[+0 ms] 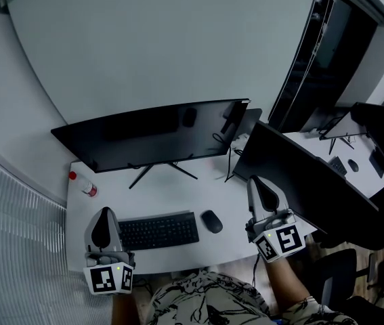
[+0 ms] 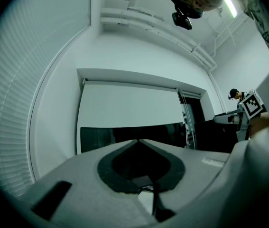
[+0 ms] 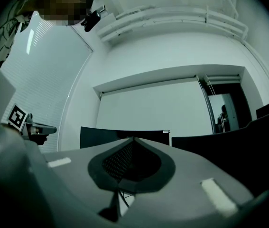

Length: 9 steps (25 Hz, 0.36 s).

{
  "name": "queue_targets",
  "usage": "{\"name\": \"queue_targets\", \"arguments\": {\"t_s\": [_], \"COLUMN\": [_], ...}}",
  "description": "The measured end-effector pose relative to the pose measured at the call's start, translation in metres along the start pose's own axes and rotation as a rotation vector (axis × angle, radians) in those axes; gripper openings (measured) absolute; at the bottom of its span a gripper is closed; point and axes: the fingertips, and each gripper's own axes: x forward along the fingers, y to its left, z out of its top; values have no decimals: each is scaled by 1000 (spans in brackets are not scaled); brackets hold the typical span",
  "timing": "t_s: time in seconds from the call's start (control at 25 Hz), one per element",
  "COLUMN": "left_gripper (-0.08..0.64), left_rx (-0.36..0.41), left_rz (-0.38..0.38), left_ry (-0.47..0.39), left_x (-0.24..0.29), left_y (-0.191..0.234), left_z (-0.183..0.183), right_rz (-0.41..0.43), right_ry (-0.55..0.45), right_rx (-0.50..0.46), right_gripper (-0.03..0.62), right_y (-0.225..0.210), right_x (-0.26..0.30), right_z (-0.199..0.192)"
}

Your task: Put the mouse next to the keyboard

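Black mouse [image 1: 211, 221] slants beside keyboard [image 1: 158, 231]; left gripper [image 1: 104, 214] and right gripper [image 1: 257, 181] jaws closed, empty.

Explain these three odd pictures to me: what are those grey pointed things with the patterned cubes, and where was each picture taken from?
No robot here: a person holds a two-jaw claw in each hand. The patterned cubes are part of the claws. The downward picture comes from a camera on the person's head; it shows the left claw and right claw near a white desk. The other two come from cameras riding on each claw, looking along its jaws toward the monitor. On the desk lie a keyboard, a mouse just right of it, and a small bottle at the left. Both claws are shut and hold nothing.
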Motion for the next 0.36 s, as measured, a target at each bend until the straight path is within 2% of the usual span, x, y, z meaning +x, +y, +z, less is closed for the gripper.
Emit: {"name": "queue_targets", "arguments": {"t_s": [0.36], "left_gripper": [-6], "left_rx": [-5], "left_rz": [-2], "left_ry": [2], "left_x": [2], "left_y": [-4], "left_z": [1], "right_rz": [-4], "right_ry": [6], "right_rx": [-6], "right_gripper": [5], "right_y": [-2], "right_x": [1], "right_z": [0]}}
